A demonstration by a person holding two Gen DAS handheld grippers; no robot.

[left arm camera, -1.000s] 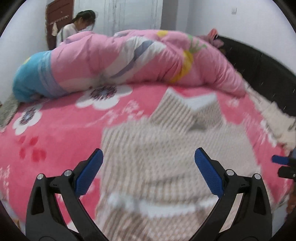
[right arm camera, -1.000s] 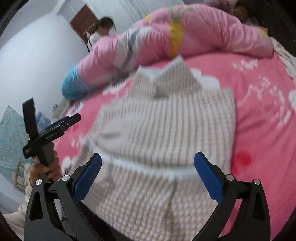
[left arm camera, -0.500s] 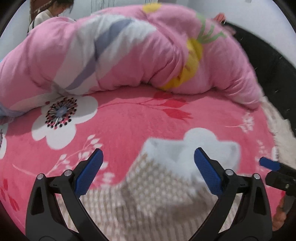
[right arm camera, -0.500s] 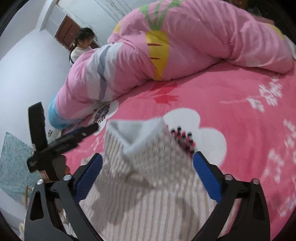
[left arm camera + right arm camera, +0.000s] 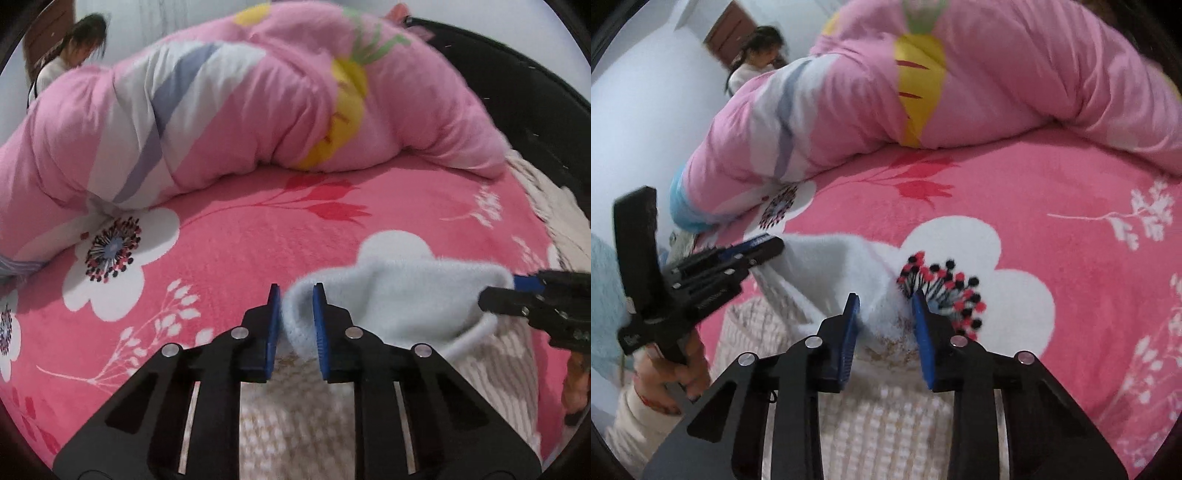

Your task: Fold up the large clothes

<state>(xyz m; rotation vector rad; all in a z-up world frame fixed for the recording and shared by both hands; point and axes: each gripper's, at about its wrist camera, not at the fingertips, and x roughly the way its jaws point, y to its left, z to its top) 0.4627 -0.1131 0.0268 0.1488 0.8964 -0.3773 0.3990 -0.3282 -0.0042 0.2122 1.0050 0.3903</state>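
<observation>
Pink floral bedspread (image 5: 240, 236) carries the striped garment (image 5: 886, 424); its pale collar edge (image 5: 399, 295) runs crosswise, left gripper (image 5: 295, 325) and right gripper (image 5: 886, 325) closing on opposite ends.

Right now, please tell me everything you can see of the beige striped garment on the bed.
The garment is a soft, fleecy knit with beige and white stripes or checks and a pale blue-white lining at its collar edge. It lies on the pink flowered bed cover, mostly flat, the collar end raised. The left hand-held gripper and the right hand-held gripper are each closing on a fold of that edge, the fabric already between their blue pads.
</observation>
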